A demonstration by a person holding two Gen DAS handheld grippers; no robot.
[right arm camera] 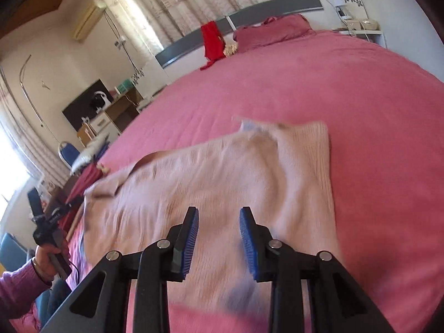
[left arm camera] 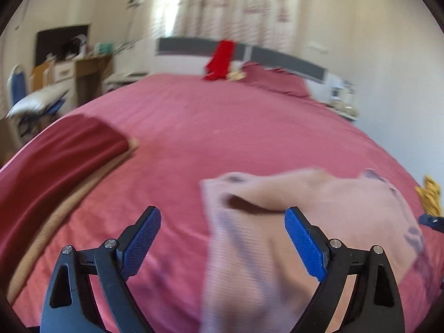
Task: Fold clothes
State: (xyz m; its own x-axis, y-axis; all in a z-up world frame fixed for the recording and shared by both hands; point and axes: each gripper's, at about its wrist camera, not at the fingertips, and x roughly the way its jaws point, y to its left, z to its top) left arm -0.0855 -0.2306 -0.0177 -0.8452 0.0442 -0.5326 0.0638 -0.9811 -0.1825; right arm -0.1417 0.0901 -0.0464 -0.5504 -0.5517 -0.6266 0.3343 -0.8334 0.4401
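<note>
Two claws hang released over the pale knit top (right arm camera: pixel 222 172): left claw (left arm camera: pixel 222 238) wide (empty), right claw (right arm camera: pixel 219 238) narrower.

We're hovering the left gripper (left arm camera: pixel 223 238) over the bed (left arm camera: pixel 222 127), jaws spread wide with nothing between them. A pale pink knit top (left arm camera: pixel 291 222) is lying rumpled near the bed's near edge, blurry. A dark red garment (left arm camera: pixel 55 161) is sitting along the left edge, a bright red one (left arm camera: pixel 219 61) hanging at the headboard (left arm camera: pixel 277 58).
</note>
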